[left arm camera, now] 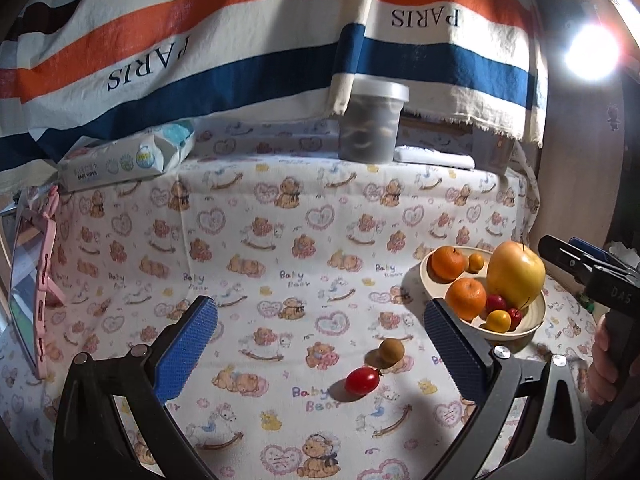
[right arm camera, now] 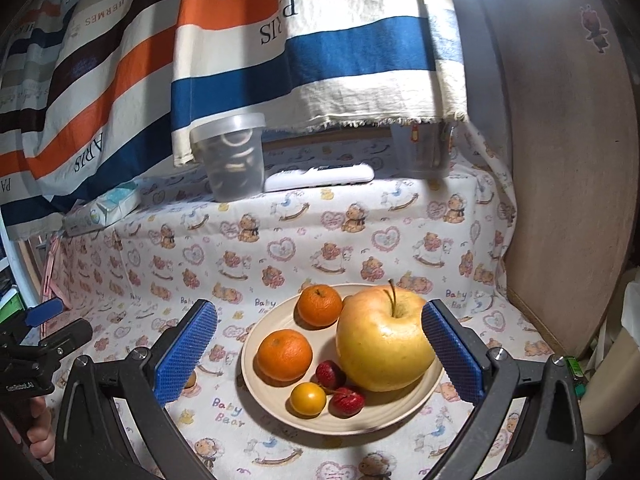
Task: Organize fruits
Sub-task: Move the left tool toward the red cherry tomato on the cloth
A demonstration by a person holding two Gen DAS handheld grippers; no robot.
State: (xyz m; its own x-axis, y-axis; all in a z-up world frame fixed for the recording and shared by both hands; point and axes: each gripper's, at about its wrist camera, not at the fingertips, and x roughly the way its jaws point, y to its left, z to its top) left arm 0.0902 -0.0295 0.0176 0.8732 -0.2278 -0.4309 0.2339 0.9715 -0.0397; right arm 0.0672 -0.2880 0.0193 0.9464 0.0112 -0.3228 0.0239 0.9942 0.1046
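A cream bowl (right arm camera: pixel 272 408) holds a big yellow apple (right arm camera: pixel 380 340), two oranges (right arm camera: pixel 285 355), a small yellow fruit (right arm camera: pixel 307 399) and two small red fruits (right arm camera: pixel 347 401). My right gripper (right arm camera: pixel 320 354) hovers open just in front of it, nothing between its blue pads. In the left wrist view the same bowl (left arm camera: pixel 524 330) sits at the right. A red cherry tomato (left arm camera: pixel 362 380) and a small brown round fruit (left arm camera: pixel 391 351) lie loose on the cloth. My left gripper (left arm camera: pixel 320 350) stands open above them, pads apart and touching neither.
A teddy-bear print cloth (left arm camera: pixel 280 240) covers the table. A lidded plastic tub (left arm camera: pixel 372 122), a wipes pack (left arm camera: pixel 124 160) and a white flat device (right arm camera: pixel 320 176) sit on the raised back ledge under a striped towel (left arm camera: pixel 200 40). A pink-cased tablet (left arm camera: pixel 30 292) leans at far left.
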